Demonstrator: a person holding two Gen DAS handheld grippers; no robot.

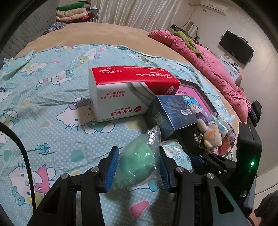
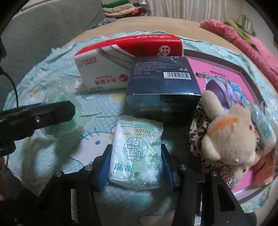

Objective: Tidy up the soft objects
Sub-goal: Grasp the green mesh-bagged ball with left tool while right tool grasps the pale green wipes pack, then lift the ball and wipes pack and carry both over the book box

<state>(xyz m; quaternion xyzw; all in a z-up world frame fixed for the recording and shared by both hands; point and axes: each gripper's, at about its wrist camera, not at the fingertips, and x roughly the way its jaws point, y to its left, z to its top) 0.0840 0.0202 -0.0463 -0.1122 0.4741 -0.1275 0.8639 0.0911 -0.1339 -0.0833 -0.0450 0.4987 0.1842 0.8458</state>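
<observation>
A green soft ball in a clear plastic bag (image 1: 137, 165) is lifted slightly above the Hello Kitty sheet, and my left gripper (image 1: 139, 166) is shut on it, its blue pads pressing both sides. A white-green tissue pack (image 2: 137, 149) lies on the sheet in front of the dark blue box (image 2: 163, 87). My right gripper (image 2: 136, 161) is shut on that pack, one blue pad on each long edge. In the left wrist view the pack (image 1: 179, 153) shows just right of the ball. The left gripper's black finger (image 2: 52, 111) crosses the right wrist view in front of the bagged ball (image 2: 57, 128).
A red-and-white carton (image 1: 121, 93) stands behind the dark blue box (image 1: 170, 111). A cream plush toy (image 2: 229, 135) lies with other soft items in a pink-bottomed tray (image 2: 217, 74) to the right. A pink quilt (image 1: 208, 57) and folded clothes (image 1: 73, 12) lie farther back on the bed.
</observation>
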